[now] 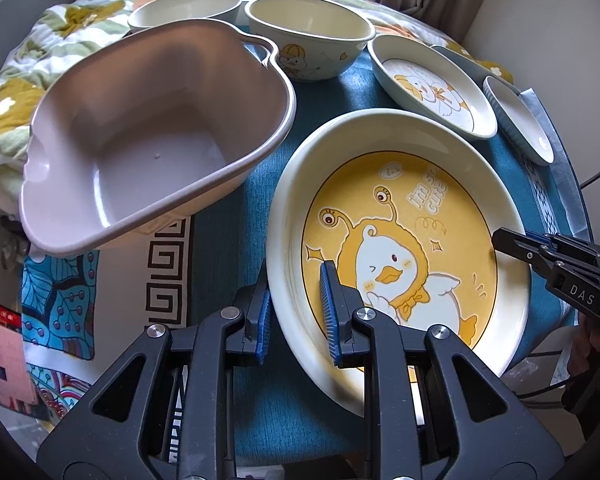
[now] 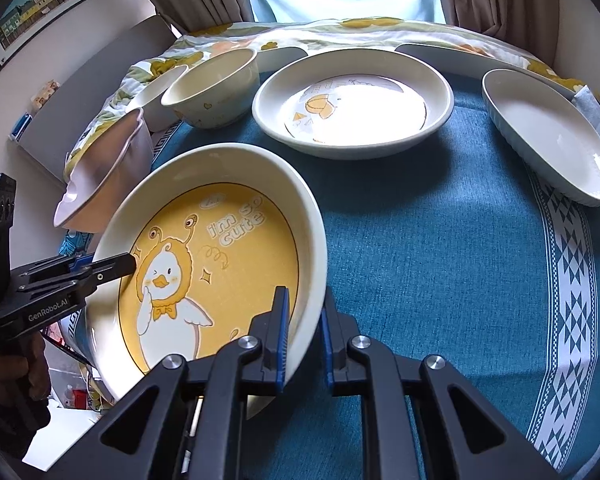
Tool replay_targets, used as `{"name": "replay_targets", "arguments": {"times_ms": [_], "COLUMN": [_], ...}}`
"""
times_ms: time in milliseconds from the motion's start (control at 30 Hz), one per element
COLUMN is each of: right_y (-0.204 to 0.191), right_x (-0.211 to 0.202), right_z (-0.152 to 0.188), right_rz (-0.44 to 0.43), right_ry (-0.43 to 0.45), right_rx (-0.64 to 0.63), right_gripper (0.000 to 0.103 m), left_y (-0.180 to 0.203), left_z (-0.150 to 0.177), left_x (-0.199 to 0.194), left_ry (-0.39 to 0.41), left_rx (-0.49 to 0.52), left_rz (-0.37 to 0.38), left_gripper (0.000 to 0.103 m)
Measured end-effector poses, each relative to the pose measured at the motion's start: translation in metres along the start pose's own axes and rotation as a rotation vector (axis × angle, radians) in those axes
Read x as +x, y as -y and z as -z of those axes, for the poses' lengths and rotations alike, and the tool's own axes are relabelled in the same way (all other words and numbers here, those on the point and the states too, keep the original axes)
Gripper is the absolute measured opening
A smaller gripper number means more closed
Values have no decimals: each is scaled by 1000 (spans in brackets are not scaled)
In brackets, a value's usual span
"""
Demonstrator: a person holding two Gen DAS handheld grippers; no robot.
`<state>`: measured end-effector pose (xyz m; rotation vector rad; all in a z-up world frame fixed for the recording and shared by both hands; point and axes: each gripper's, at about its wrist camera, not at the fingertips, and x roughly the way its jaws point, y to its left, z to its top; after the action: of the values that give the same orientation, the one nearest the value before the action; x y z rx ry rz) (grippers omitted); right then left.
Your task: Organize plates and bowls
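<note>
Left gripper (image 1: 294,312) and right gripper (image 2: 304,332) each have jaws clamped on opposite rims of the yellow duck plate (image 1: 400,248), tilted above the desk (image 2: 440,260); left of it the pink basin (image 1: 152,136); beyond it two bowls (image 1: 312,32) and smaller plates (image 2: 352,100).

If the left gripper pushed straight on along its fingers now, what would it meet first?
Nothing new: the left gripper is already shut on the near rim of the yellow duck plate, so it would only push that plate. Past the rim, the teal tablecloth probably lies next, though depth is unclear.
</note>
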<state>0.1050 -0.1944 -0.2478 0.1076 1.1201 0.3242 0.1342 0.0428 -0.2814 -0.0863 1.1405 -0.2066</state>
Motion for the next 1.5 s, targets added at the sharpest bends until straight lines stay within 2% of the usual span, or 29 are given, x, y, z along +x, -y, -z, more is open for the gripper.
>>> {"name": "replay_targets", "arguments": {"times_ms": [133,200,267,367,433,467,500,533,567,600,633,700,767,833,967,1133,1300,1400,1500], "right_y": [-1,-1,-1,-1,-1,-2,-2,-3,-3,-4,-5,-7,-9,-7,9,34,80,118,162], "right_x": [0,1,0,-2,-5,-7,-10,-13,-19,-26,-34,-52,-72,-92,-130,-179,-200,-191,-172], "right_z": [0,-1,-2,-2,-3,-3,-4,-5,-6,-8,-10,-16,-24,-32,-42,-43,-52,-52,-50], "right_rz": [2,3,4,7,11,15,15,6,-9,-15,-15,-11,-15,-38,-45,70,204,196,189], "right_ry": [-5,-8,-11,-2,8,11,10,9,17,33,54,90,129,186,293,382,338,306,263], "right_rx": [16,18,16,12,8,6,4,3,6,9,10,6,3,-11,29,80,201,290,411], "right_gripper": [13,13,13,13,15,18,32,55,66,85,92,93,94,102,103,103,103,103,103], "left_y": [1,2,4,6,6,7,8,11,13,17,21,30,39,48,72,119,186,220,248], "left_z": [2,3,4,7,8,8,8,8,7,4,1,-7,-17,-27,-55,-106,-153,-178,-204], "left_x": [-2,-5,-10,-18,-23,-28,-37,-49,-61,-74,-87,-111,-135,-155,-177,-173,-140,-105,-56], "left_ry": [-15,-12,9,31,32,36,54,83,111,134,157,205,265,332,410,396,334,256,122], "left_rx": [-7,-5,-1,0,-4,-8,-14,-20,-21,-15,-4,25,55,86,168,289,382,408,395], "left_rz": [-17,-34,-48,-75,-95,-97,-87,-72,-63,-59,-60,-72,-81,-84,-53,68,182,258,375], "left_gripper": [25,36,59,73,73,73,73,73,74,74,74,79,93,100,102,103,103,102,102]}}
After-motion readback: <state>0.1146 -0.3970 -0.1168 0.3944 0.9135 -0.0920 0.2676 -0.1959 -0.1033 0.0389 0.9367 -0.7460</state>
